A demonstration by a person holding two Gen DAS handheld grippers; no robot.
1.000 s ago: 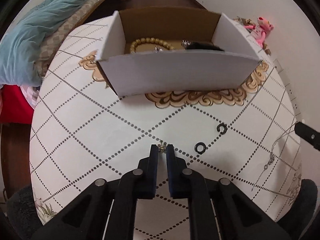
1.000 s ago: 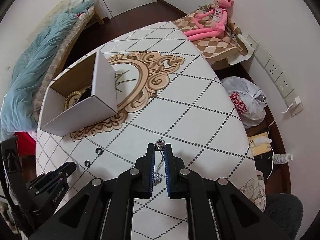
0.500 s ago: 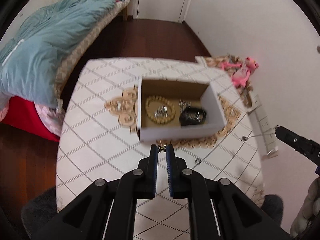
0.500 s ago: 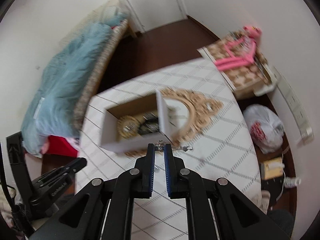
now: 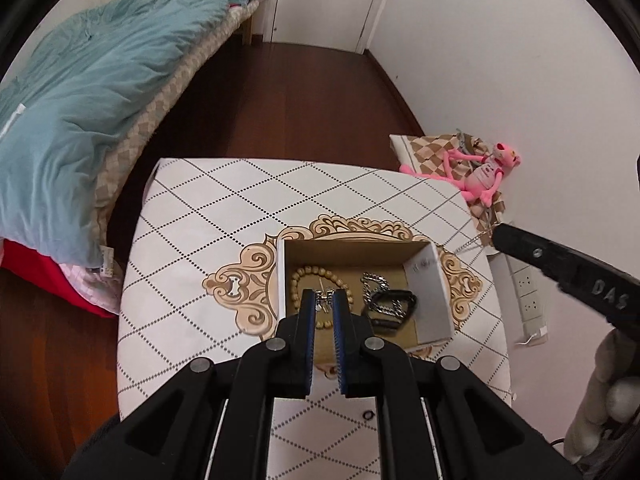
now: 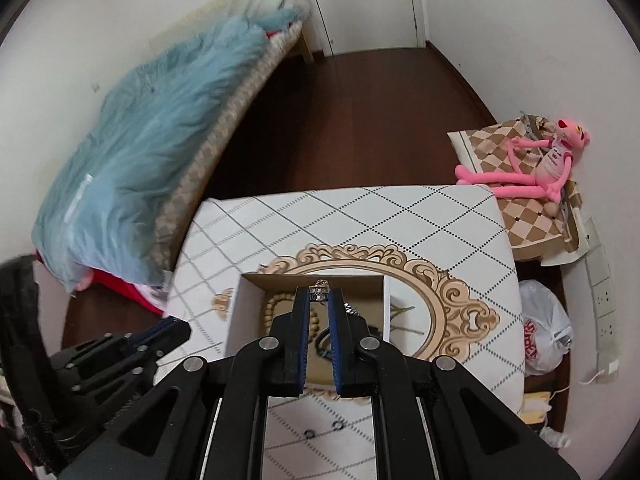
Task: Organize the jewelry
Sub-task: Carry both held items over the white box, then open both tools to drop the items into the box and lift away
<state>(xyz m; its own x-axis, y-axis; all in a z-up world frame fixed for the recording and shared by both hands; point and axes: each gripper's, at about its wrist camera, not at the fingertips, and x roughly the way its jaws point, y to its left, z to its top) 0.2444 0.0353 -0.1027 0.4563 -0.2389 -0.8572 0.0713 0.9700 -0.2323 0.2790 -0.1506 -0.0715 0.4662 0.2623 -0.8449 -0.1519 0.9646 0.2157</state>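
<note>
At the far left a blue quilt (image 5: 92,120) lies heaped on a bed, away from the work. Next to it stands the table (image 5: 192,240), covered in a white cloth with dotted diamonds and a gold scroll emblem, and on that emblem sits the open cardboard box (image 5: 430,292). The left gripper (image 5: 323,300) hangs over the left half of the box, its jaws nearly closed and clamped on a small silver earring (image 5: 322,297) that shows just between the blue pads at the tips. Beneath it, on the box floor, lies a wooden bead bracelet (image 5: 306,274), with a silver chain (image 5: 378,284) and a black band (image 5: 390,308) further right in the same box. On the cloth in front of the box lies a small black ring (image 5: 367,415), well apart from both tools. To the right, the right gripper (image 6: 319,294) is seen in its own wrist view pinched tight on a pendant (image 6: 319,291) at its very tips, poised above the box's far wall; a thin necklace chain (image 6: 351,310) trails from it beside the right finger and appears to dip into the box. In the left wrist view that chain runs as a fine thread from the tool's tip toward the box's right wall. Farthest right, a pink plush toy (image 5: 478,168) lies on a checked cushion against the wall.
</note>
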